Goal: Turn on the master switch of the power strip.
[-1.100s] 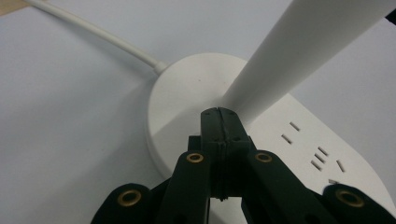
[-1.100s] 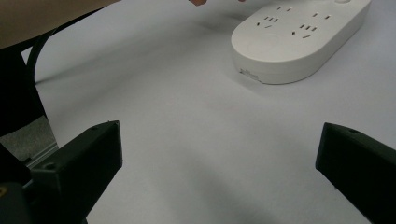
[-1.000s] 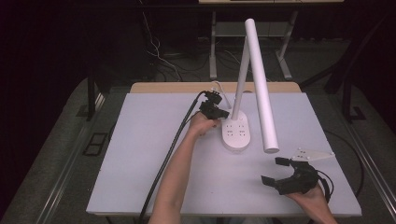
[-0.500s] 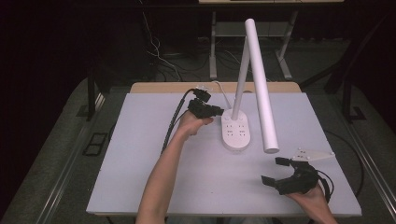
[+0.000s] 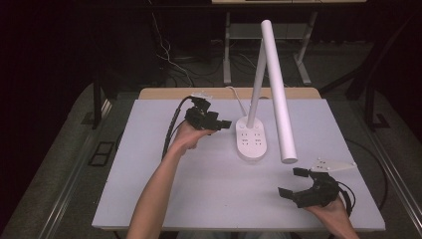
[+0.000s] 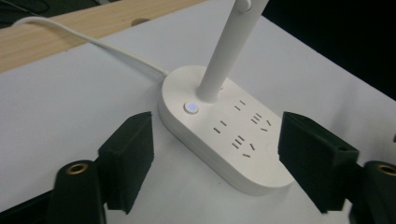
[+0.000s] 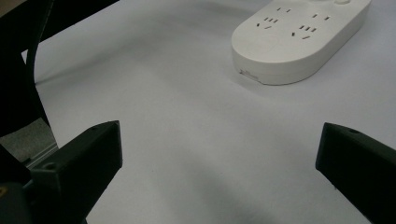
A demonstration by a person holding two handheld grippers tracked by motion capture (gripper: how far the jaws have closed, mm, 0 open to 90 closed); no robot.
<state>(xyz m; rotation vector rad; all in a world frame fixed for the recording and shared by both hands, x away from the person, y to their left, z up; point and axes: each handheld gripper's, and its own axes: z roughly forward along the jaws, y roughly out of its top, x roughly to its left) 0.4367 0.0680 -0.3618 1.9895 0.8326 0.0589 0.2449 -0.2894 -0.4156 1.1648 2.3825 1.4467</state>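
Hovering left gripper [image 5: 219,124] beside lamp base [image 5: 252,142], fingers just spreading, nothing between | right gripper [image 5: 297,182] low, fingers spread

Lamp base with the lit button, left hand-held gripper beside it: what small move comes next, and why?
Probably draw the left hand-held gripper a little farther from the lamp base. Its jaws have just been opening with nothing between them, clear of the base, and the round button glows blue, so the press looks done. The right hand-held gripper rests open near the table's front edge.
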